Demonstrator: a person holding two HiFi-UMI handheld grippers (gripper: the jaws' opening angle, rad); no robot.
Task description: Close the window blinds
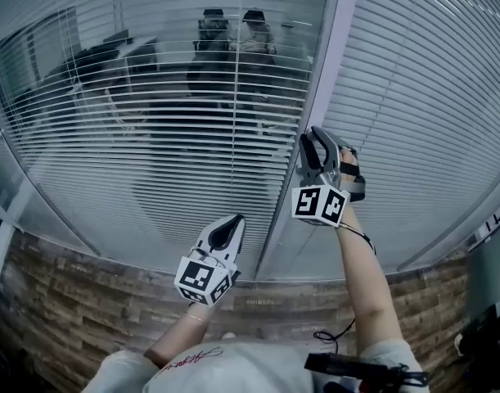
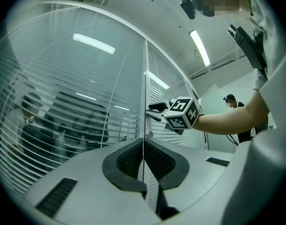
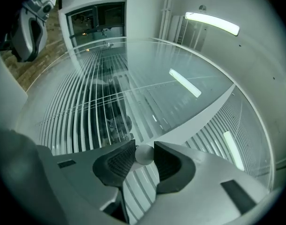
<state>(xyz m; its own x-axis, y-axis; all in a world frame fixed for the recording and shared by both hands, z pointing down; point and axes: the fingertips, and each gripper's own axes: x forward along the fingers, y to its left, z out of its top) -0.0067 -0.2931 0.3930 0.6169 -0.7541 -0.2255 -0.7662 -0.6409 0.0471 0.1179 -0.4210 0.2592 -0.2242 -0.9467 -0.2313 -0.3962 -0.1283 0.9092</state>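
Slatted blinds (image 1: pixel 176 137) hang behind a glass pane with their slats partly open, so a dim room shows through. A second set of blinds (image 1: pixel 421 97) to the right of the pale frame post (image 1: pixel 325 64) looks flatter. My right gripper (image 1: pixel 315 133) is raised against the post. In the right gripper view its jaws are shut on a small round white knob (image 3: pixel 143 154). My left gripper (image 1: pixel 236 219) hangs lower, near the post's foot, pointing at the glass. Its jaws are shut with nothing between them (image 2: pixel 143 161). The left gripper view shows the right gripper (image 2: pixel 154 109) at the post.
A wood-pattern ledge (image 1: pixel 86 301) runs below the glass. Another small round knob (image 2: pixel 150 135) sits on the post below the right gripper. A person (image 2: pixel 234 104) stands far off to the right. Ceiling lights (image 3: pixel 213 22) reflect in the glass.
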